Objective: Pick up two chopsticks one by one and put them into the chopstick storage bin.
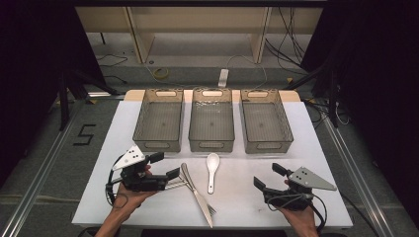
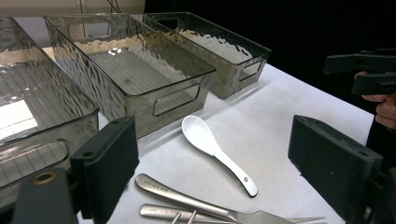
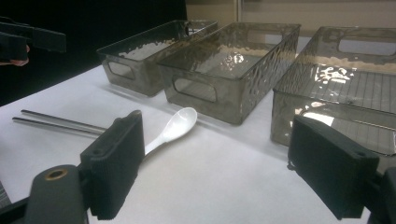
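Observation:
A white ceramic spoon (image 1: 213, 170) lies on the white table (image 1: 306, 143), just in front of the middle bin. Left of it, a metal knife and fork (image 1: 196, 193) lie crossed, with a pair of metal chopsticks (image 1: 174, 185) beside them. My left gripper (image 1: 165, 165) hovers open at the front left, close to the chopsticks, holding nothing. At the front right my right gripper (image 1: 269, 176) is open and empty. In the left gripper view the spoon (image 2: 215, 147) lies ahead between the jaws. In the right gripper view the spoon (image 3: 175, 126) and chopsticks (image 3: 56, 122) lie to the left.
Three empty smoky translucent bins stand side by side at the back of the table: left (image 1: 159, 121), middle (image 1: 211, 121), right (image 1: 266, 121). Beyond the table are cables, a wooden frame (image 1: 141, 34) and dark curtains.

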Motion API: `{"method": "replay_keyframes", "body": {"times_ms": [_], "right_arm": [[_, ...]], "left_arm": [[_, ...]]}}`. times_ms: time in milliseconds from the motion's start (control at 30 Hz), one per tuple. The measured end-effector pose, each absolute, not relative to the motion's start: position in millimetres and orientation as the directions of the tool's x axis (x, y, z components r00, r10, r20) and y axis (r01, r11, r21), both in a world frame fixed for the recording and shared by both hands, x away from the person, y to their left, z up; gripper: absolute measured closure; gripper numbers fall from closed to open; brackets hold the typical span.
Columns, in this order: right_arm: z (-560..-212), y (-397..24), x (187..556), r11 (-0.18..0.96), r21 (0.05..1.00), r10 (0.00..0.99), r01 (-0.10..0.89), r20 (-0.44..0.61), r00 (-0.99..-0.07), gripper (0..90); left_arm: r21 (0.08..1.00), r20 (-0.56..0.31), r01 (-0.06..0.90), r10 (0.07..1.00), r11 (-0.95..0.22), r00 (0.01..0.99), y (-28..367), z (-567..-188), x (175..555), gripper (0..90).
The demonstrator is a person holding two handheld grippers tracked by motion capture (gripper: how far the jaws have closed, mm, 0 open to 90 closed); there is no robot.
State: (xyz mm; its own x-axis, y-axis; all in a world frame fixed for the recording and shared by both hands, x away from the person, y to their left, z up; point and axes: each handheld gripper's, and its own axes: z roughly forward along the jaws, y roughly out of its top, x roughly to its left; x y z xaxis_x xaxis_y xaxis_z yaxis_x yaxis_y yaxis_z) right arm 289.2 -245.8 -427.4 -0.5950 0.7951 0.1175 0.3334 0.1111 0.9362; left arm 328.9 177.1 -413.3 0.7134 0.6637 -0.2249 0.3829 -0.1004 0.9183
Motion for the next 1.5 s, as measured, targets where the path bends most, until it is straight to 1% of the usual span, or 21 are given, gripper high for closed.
{"method": "replay_keyframes", "body": {"times_ms": [333,500,700,833,967,1067,1200,1300,1333,1367,1500], "right_arm": [[-427,-245,289,0.114,0.934,0.793,0.340,0.121,-0.598,19.9],[-427,-246,290,0.118,0.932,0.793,0.341,0.119,-0.598,19.9],[-428,-246,291,0.123,0.928,0.792,0.352,0.122,-0.599,20.1],[-429,-245,291,0.129,0.925,0.790,0.356,0.121,-0.600,20.1],[-429,-245,292,0.132,0.923,0.788,0.363,0.125,-0.603,20.2],[-429,-245,292,0.137,0.922,0.786,0.362,0.122,-0.606,20.2],[-429,-245,292,0.138,0.921,0.780,0.364,0.125,-0.613,20.2],[-428,-246,293,0.135,0.921,0.778,0.366,0.131,-0.614,20.2],[-428,-246,293,0.132,0.920,0.779,0.370,0.134,-0.613,20.2],[-428,-246,293,0.132,0.920,0.777,0.370,0.136,-0.615,20.2],[-426,-245,292,0.140,0.921,0.769,0.364,0.131,-0.626,20.3]], "left_arm": [[0.917,-0.214,0.383,0.679,-0.107,0.702,179,-409,331,15.5],[0.898,-0.179,0.403,0.695,-0.174,0.697,179,-407,335,15.5],[0.836,-0.122,0.452,0.698,-0.311,0.706,173,-405,344,15.5],[0.789,-0.091,0.471,0.683,-0.394,0.725,174,-401,354,15.5],[0.737,-0.100,0.511,0.678,-0.441,0.729,175,-399,369,15.7],[0.710,-0.060,0.508,0.677,-0.487,0.733,173,-397,378,16.1],[0.652,-0.075,0.541,0.664,-0.532,0.744,172,-399,391,16.8],[0.642,-0.074,0.553,0.675,-0.531,0.734,170,-404,395,18.2],[0.621,-0.074,0.558,0.668,-0.550,0.741,169,-405,396,19.1],[0.606,-0.050,0.550,0.663,-0.575,0.747,168,-406,395,19.1],[0.567,-0.034,0.565,0.668,-0.600,0.743,172,-405,394,20.6]]}}
